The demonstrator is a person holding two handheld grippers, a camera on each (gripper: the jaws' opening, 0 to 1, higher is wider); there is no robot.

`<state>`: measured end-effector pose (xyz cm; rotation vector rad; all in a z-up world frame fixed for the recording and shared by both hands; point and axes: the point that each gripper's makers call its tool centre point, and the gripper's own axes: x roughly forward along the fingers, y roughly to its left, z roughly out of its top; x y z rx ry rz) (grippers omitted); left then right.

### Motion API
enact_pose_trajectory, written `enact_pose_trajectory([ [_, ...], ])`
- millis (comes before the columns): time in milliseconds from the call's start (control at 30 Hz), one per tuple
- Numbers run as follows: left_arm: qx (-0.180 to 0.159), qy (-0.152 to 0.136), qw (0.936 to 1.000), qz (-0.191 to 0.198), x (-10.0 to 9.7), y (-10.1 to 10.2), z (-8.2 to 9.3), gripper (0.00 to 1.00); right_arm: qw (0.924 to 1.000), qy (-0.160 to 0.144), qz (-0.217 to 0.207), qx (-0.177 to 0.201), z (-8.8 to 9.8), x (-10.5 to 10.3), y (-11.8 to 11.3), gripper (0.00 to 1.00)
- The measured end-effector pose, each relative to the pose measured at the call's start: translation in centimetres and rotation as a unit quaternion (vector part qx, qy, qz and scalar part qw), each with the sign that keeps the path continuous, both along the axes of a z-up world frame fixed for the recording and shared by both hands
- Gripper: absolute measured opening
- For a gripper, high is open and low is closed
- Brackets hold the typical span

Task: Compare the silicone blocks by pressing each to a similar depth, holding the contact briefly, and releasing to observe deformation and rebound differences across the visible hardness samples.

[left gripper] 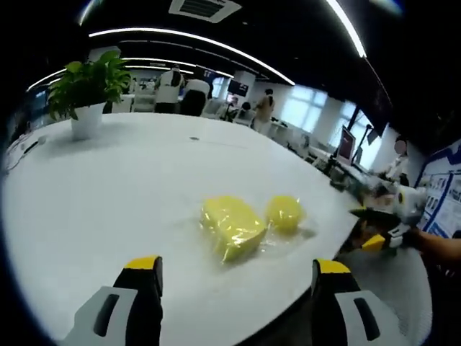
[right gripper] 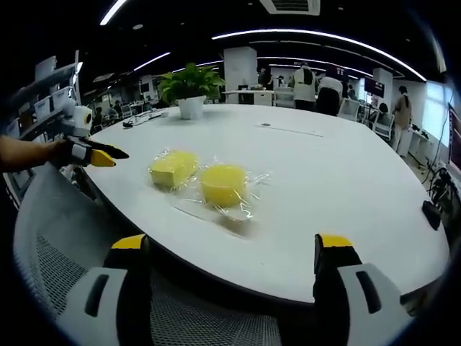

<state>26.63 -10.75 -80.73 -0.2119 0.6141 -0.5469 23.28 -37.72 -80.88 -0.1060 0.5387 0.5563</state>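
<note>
Two yellow silicone blocks in clear plastic wrap lie side by side on the white table (left gripper: 108, 202). In the left gripper view, the longer block (left gripper: 230, 225) is closer and the rounder block (left gripper: 285, 212) sits just right of it. My left gripper (left gripper: 238, 277) is open and hovers short of them, touching nothing. The right gripper (left gripper: 374, 234) enters from the right, beyond the table edge. In the right gripper view, the longer block (right gripper: 173, 169) and the rounder block (right gripper: 223, 184) lie ahead of my open right gripper (right gripper: 234, 252). The left gripper (right gripper: 97, 153) shows at the left.
A potted green plant (left gripper: 88, 94) (right gripper: 191, 90) stands at the table's far side. A grey mesh chair back (right gripper: 57, 238) lies below the right gripper, against the table edge (right gripper: 288, 288). Several people stand among desks in the background. A dark object (right gripper: 432, 214) rests near the right table edge.
</note>
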Motion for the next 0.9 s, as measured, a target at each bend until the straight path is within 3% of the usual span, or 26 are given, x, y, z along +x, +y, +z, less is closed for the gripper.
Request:
enact_pose_trajectory([
  [100,-0.014,-0.003,0.9999,0.007,0.7,-0.2,-0.2,0.88,1.0,0.0,-0.002,-0.001,0.0,0.0,0.0,0.88],
  [300,-0.011,0.005,0.9999,0.0,1.3,-0.8,-1.2,0.85,1.0,0.002,-0.002,-0.004,-0.1,0.0,-0.1,0.88],
  [367,-0.015,0.003,0.9999,0.002,1.7,-0.9,-1.3,0.78,1.0,0.004,-0.001,-0.005,-0.2,0.0,-0.1,0.87],
  [433,0.014,-0.015,0.9998,0.004,2.5,-0.5,-1.6,0.69,0.9999,0.008,0.0,-0.006,-0.3,-0.1,-0.1,0.87],
  [667,-0.038,0.013,0.9987,0.032,4.3,-0.4,-1.9,0.68,1.0,0.008,-0.002,-0.006,-0.3,-0.1,-0.1,0.87],
  [733,-0.027,0.012,0.9991,0.031,4.7,0.0,-2.3,0.65,1.0,0.005,-0.003,-0.007,-0.2,0.0,-0.1,0.88],
  [800,-0.004,0.011,0.9996,0.025,5.0,0.4,-3.0,0.55,0.9999,0.003,-0.006,-0.009,-0.2,0.0,-0.2,0.9],
  [900,-0.016,0.029,0.9992,0.022,5.4,0.2,-3.6,0.55,0.9999,0.008,-0.002,-0.013,-0.4,-0.1,-0.2,0.89],
])
